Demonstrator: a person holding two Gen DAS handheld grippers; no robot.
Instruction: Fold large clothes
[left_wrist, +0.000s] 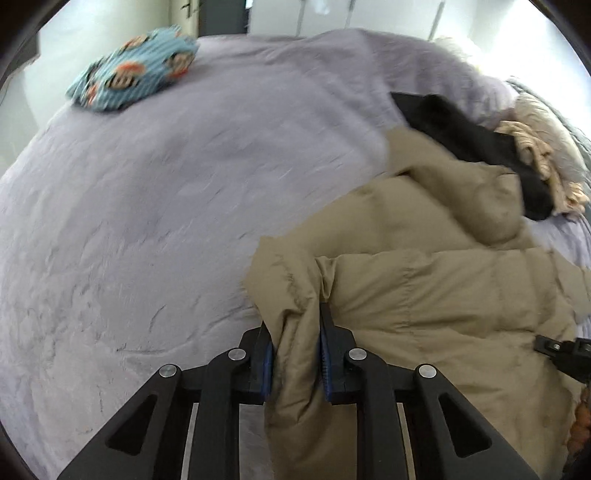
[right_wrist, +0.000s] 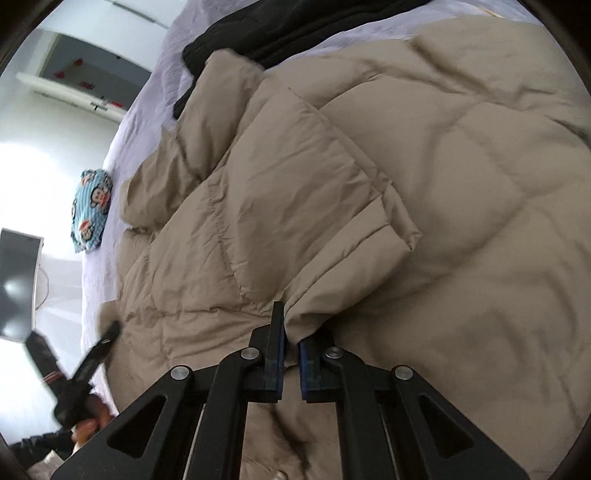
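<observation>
on the bed (left_wrist: 147, 221), both grippers pinch the tan puffer jacket (left_wrist: 424, 288): left gripper (left_wrist: 295, 354) its left edge, right gripper (right_wrist: 291, 354) its near hem; bulk lies ahead, rightward

Jacket (left_wrist: 424, 295) on bed (left_wrist: 166, 203), pillow (left_wrist: 136, 70) far left.

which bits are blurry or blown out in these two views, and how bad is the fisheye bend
Left wrist view: the lilac bed cover is streaked with motion blur, the room beyond it is overexposed, and the bed bulges like a dome. Right wrist view: the left gripper is smeared by motion, the window area at left is blown out, and the tan puffer jacket close to the lens stays fairly sharp.
</observation>
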